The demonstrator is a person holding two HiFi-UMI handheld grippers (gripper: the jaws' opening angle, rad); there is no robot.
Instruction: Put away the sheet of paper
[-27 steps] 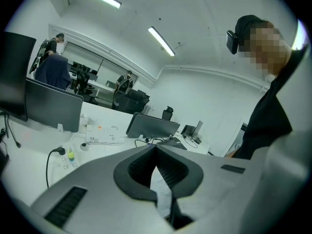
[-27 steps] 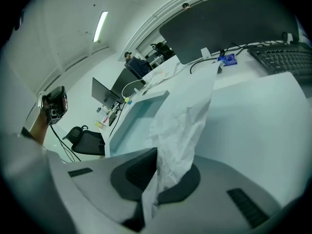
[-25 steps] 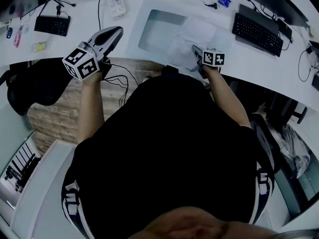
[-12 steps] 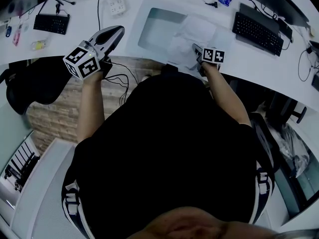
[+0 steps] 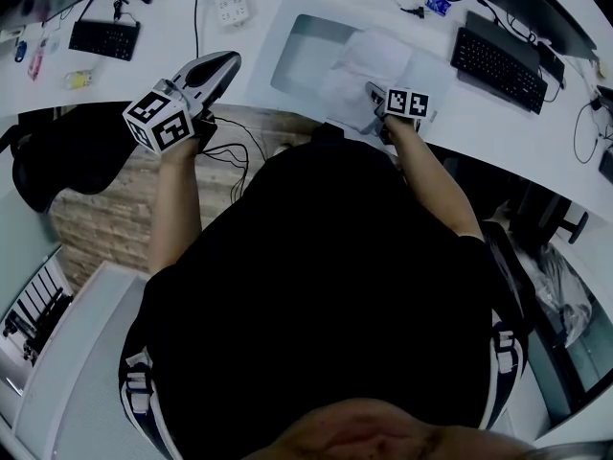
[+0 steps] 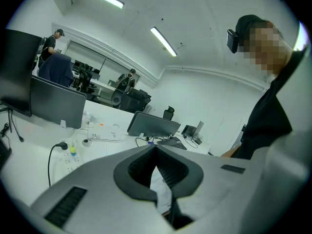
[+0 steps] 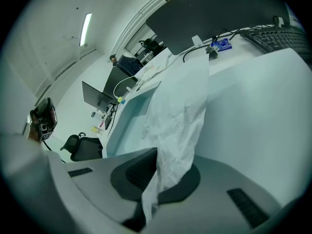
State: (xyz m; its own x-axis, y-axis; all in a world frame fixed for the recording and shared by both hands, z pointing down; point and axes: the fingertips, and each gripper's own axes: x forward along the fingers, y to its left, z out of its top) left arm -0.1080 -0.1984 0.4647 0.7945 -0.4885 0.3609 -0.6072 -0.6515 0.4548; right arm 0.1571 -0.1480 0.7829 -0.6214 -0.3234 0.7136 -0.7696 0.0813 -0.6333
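Note:
A crumpled white sheet of paper (image 5: 369,60) lies on the white desk, partly over the right edge of a shallow pale tray (image 5: 306,56). My right gripper (image 5: 374,92) is shut on the sheet's near edge. In the right gripper view the paper (image 7: 180,106) rises out from between the closed pads (image 7: 134,172) toward the tray (image 7: 129,118). My left gripper (image 5: 228,61) hovers over the desk's front edge, left of the tray. In the left gripper view its jaws (image 6: 156,150) meet at the tips with nothing between them.
A black keyboard (image 5: 496,60) lies right of the paper, with a monitor (image 7: 209,9) behind it. A second keyboard (image 5: 105,36) and a power strip (image 5: 228,6) sit at the far left. Cables (image 5: 230,147) hang below the desk edge. A black chair (image 5: 67,161) stands at left.
My right gripper has rolled slightly and edged a little farther over the desk with the paper still in it. The left gripper has stayed in place.

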